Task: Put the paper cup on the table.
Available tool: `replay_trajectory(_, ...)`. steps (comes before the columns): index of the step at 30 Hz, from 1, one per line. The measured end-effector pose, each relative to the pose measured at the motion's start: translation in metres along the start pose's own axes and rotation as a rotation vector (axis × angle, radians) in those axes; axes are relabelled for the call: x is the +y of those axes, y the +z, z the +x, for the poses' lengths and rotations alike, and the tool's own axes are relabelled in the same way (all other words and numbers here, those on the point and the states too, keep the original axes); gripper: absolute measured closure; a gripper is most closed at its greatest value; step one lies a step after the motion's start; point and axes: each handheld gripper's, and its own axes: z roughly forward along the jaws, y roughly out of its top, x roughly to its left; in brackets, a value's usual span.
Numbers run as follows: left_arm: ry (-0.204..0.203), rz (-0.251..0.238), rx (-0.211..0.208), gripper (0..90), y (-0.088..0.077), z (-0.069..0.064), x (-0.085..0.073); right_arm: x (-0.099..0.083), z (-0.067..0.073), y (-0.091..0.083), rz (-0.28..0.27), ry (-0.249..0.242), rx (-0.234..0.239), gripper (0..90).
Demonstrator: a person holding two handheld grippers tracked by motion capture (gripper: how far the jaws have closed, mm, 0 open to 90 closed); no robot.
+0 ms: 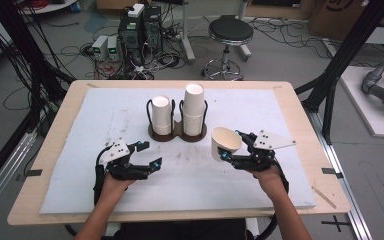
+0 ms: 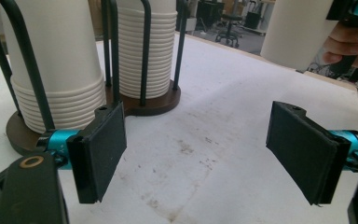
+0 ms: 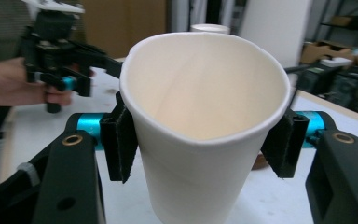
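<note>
- White foam mat (image 1: 130,190) covers the wooden table (image 1: 45,200); bare room front and centre, between the hands.
- Dark cup holder (image 1: 177,134) mid-table, two cup stacks, no print readable.
- Right gripper (image 1: 228,146) pinches a paper cup (image 1: 226,142), raised right of the holder, base hidden.
- Left gripper (image 1: 149,154) jaws spread, empty.

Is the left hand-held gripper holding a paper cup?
No, the left hand-held gripper stands open over the bare white mat, nothing between its pads.
</note>
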Motion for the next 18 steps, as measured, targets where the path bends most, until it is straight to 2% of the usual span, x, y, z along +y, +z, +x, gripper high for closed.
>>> replay_trajectory(6,-0.002,0.001,-0.001,20.1,-0.001,0.000,-0.001,-0.001,-0.019,-0.004,0.029,0.019,-0.105,37.7)
replay_trajectory(18,0.016,-0.014,0.007,20.1,-0.003,0.001,0.001,0.000,-0.048,-0.014,0.016,0.058,-0.257,37.5)
